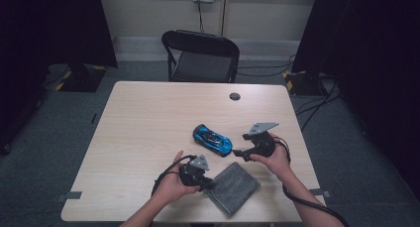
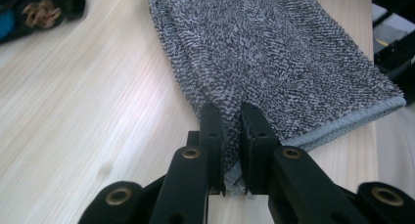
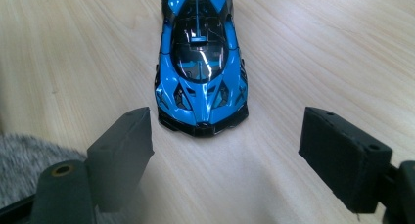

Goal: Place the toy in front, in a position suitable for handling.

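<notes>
Left tongs (image 2: 233, 136) pinched on cloth (image 2: 274, 62) corner; cloth flat on counter (image 1: 148, 128), just beside car (image 3: 200, 72). Right tongs (image 3: 225, 150) gape wide, empty, facing car's nose. Lift cloth gently, keep the fold bunched, then steady car

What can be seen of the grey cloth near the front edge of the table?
The grey, speckled terry-like cloth lies flat on the light wooden table, folded into a rough rectangle with layered edges showing along one side and a paler stitched hem at one end. In the high view it sits askew to the table's front edge, just short of the blue toy car. The left hand-held gripper is shut on its edge near a corner; the fabric bunches between the pads.
</notes>
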`<control>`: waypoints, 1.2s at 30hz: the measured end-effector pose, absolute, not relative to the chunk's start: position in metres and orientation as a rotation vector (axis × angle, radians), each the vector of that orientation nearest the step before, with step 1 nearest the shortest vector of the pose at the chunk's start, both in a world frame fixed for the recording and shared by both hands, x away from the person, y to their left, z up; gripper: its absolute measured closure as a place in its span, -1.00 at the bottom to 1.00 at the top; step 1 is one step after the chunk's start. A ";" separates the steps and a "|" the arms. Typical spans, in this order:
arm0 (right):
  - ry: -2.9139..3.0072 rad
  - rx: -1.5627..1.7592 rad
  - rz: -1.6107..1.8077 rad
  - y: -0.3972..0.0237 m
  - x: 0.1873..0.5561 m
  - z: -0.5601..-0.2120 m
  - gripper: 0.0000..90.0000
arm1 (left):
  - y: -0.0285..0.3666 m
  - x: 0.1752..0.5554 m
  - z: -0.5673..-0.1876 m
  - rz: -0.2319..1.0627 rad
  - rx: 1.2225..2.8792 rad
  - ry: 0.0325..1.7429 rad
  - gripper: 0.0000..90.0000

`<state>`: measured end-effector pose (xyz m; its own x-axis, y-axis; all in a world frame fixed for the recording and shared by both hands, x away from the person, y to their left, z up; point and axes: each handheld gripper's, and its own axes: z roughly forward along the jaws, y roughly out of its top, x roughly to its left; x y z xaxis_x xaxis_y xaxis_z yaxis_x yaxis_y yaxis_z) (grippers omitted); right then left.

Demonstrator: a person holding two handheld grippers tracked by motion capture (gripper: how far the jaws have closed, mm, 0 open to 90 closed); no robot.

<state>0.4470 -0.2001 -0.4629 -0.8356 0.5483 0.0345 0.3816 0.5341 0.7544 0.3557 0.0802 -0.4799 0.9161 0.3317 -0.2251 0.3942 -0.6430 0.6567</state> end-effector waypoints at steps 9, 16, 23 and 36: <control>2.546 0.801 1.155 -0.196 0.447 -0.465 -0.60 | 0.150 0.353 -0.479 -0.094 2.301 0.638 0.80; 2.536 0.810 1.122 -0.181 0.446 -0.473 -0.62 | 0.187 0.353 -0.479 -0.037 2.291 0.722 0.80; 2.549 0.784 1.066 -0.167 0.453 -0.485 -0.66 | 0.214 0.360 -0.480 0.008 2.237 0.825 0.77; 2.567 0.770 1.085 -0.155 0.455 -0.498 -0.67 | 0.182 0.363 -0.464 0.100 2.072 0.807 -0.34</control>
<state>0.4550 -0.1553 -0.4984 -0.8292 0.5585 -0.0236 0.3723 0.5833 0.7219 0.3626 0.1819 -0.4637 0.7851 0.5790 -0.2201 0.5076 -0.3978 0.7643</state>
